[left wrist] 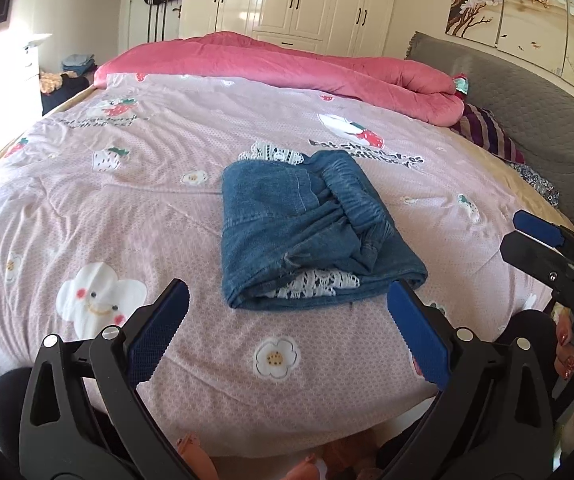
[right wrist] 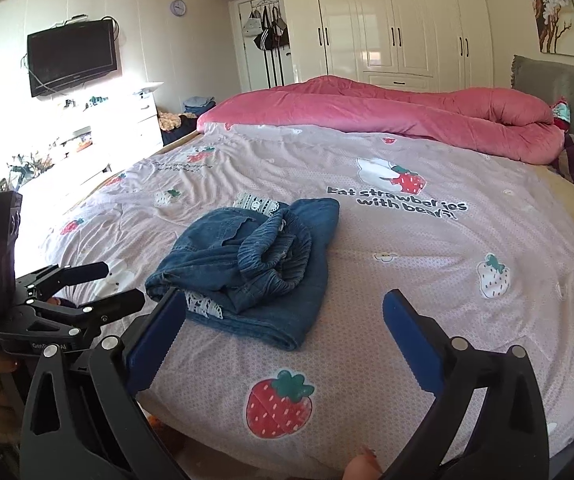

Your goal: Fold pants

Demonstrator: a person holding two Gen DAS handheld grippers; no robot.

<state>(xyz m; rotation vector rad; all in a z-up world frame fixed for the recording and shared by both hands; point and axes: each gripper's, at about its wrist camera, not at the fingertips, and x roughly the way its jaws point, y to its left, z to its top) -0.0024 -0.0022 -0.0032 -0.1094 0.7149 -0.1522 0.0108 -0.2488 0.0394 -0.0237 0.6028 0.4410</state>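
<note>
We see the folded denim pants [left wrist: 307, 228] lying near the middle of the bed [left wrist: 87, 208], white lace showing at their edges. Our left gripper [left wrist: 287, 316] and right gripper [right wrist: 285, 320] stand wide open and empty near the bed's near edge. A pink quilt [left wrist: 287, 64] lies along the far edge.

Hidden / cut off / unreadable bits

Pants [left wrist: 311, 224]: folded, so inner layers & most of the white lace trim [left wrist: 315, 283] tucked under denim; only edges peek out. Right gripper [left wrist: 543, 248] in left wrist view: cut by right edge, one blue pad visible, other finger hidden. Left gripper [right wrist: 95, 284] in right wrist view: pads edge-on, body label too small to read. Bedsheet [left wrist: 127, 208] lettering at far left blurred, unreadable. Wall clock [right wrist: 178, 7] too small to read. Dresser [right wrist: 87, 136] clutter washed out by glare.
</note>
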